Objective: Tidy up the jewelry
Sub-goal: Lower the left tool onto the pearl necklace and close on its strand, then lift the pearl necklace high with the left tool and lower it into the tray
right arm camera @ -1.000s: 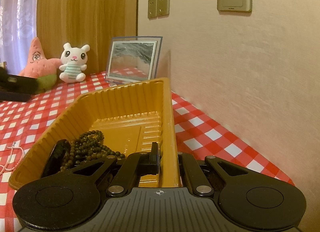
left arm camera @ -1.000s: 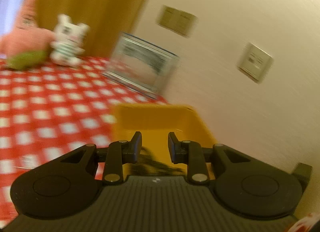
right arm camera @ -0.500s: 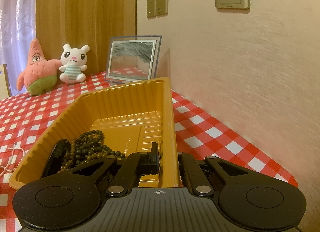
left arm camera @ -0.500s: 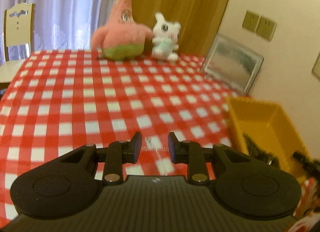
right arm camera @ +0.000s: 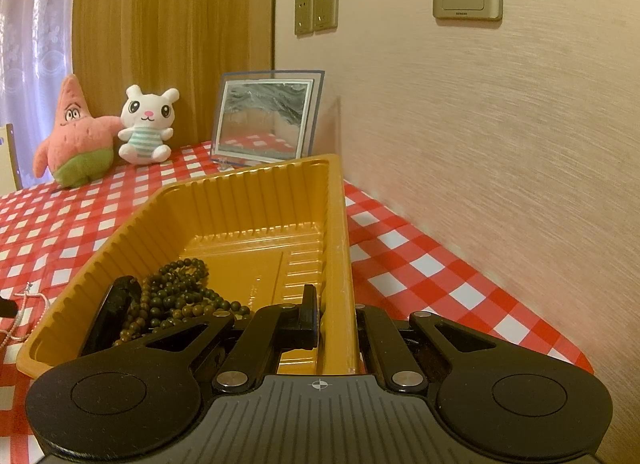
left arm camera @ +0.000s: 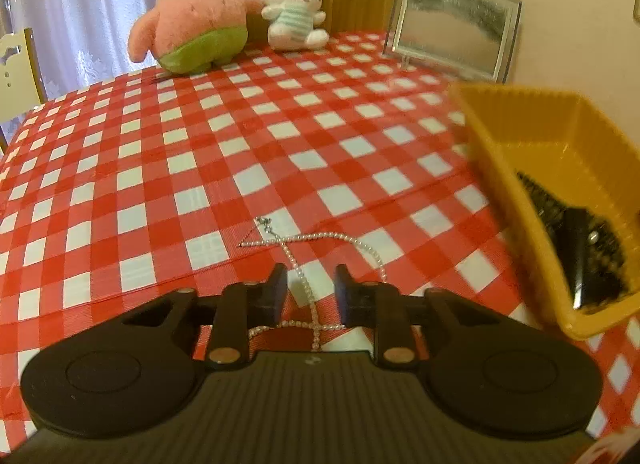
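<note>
Pale pink beads form a thin necklace (left arm camera: 304,288) looped on the checked worktop (left arm camera: 160,184), strand between the closing, not yet touching left tongs (left arm camera: 311,290). Right tongs (right arm camera: 338,318) are clenched on the yellow tray (right arm camera: 256,200) wall, dark beads (right arm camera: 176,296) at nine o'clock.

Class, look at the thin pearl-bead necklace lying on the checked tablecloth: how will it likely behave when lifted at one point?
The thin pearl-bead necklace lies in loose, crossing loops, so it is probably floppy and will dangle rather than hold shape. Its beads look tiny, so likely very light. The strand between the closing jaws of the left gripper is narrow; it may slip out.
</note>
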